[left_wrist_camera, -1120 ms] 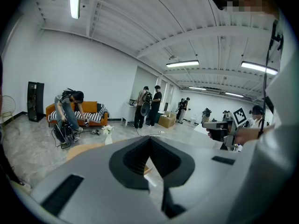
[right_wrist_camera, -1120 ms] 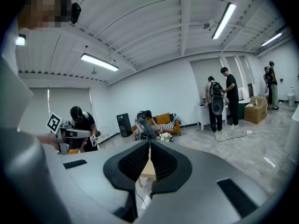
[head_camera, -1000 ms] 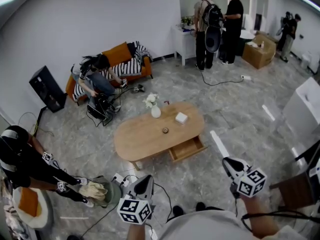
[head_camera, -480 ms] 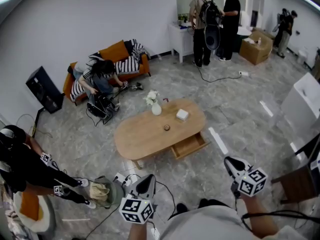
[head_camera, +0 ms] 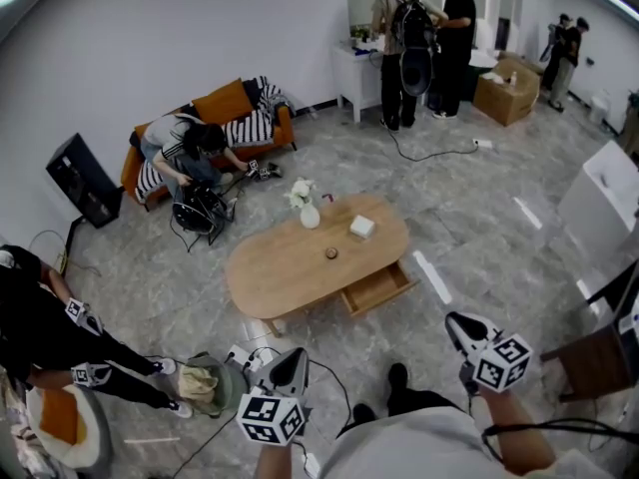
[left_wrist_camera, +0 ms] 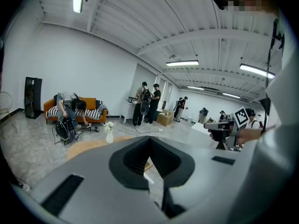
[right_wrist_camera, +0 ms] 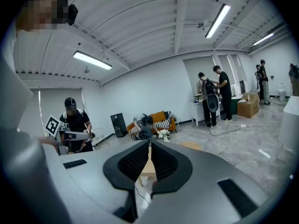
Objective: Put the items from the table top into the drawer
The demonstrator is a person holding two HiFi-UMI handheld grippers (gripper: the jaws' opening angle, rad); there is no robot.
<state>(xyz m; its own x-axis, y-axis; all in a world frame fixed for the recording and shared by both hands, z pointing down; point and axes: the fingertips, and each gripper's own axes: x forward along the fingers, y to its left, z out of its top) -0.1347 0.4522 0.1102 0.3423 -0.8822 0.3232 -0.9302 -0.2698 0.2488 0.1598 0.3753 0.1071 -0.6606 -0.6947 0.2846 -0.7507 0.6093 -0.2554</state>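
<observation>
An oval wooden table stands a few steps ahead, its drawer pulled open on the near right side. On top are a white vase of flowers, a white box and a small dark round item. My left gripper and right gripper are held low near my body, well short of the table, both pointing toward it. The left gripper has its jaws together and empty. So does the right gripper. The vase shows beyond the left jaws.
A power strip with cables and a bag lie on the floor between me and the table. A person in black crouches at the left. Farther off are a sofa with a seated person, a black speaker and white furniture.
The view has drifted a little toward the table and my shoe has stepped forward at the bottom. The crouching person at the left has shifted. Both grippers stay shut and empty.
</observation>
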